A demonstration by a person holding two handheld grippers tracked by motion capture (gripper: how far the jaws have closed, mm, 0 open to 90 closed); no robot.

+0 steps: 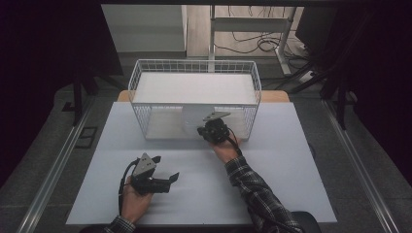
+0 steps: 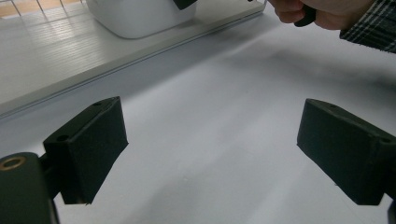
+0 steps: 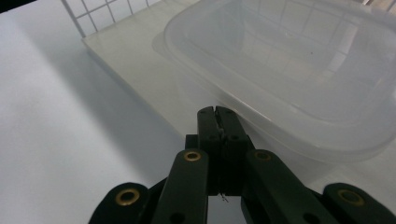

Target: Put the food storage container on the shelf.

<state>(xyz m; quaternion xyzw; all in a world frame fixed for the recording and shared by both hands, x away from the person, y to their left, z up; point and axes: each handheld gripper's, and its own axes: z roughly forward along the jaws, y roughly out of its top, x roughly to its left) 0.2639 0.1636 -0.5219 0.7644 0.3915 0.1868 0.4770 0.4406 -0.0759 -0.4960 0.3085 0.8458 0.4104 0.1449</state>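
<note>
A translucent white plastic container [image 3: 299,70] stands on the white bottom board [image 3: 140,70] of a wire rack [image 1: 194,65]. In the high view the container [image 1: 194,121] sits under the rack's upper shelf. My right gripper [image 3: 218,122] is shut with nothing visible between its pads, its tips just short of the container's near rim. In the high view the right gripper [image 1: 206,130] is at the rack's front opening. My left gripper [image 1: 166,168] rests low over the table at the front left, and its jaws stand wide open and empty [image 2: 205,149].
The table is covered by a white mat [image 1: 272,165]. The rack's wire side walls [image 1: 138,116] flank the lower shelf. The person's right hand [image 2: 322,11] shows at the top of the left gripper view. Cables and a desk frame [image 1: 252,29] lie beyond the table.
</note>
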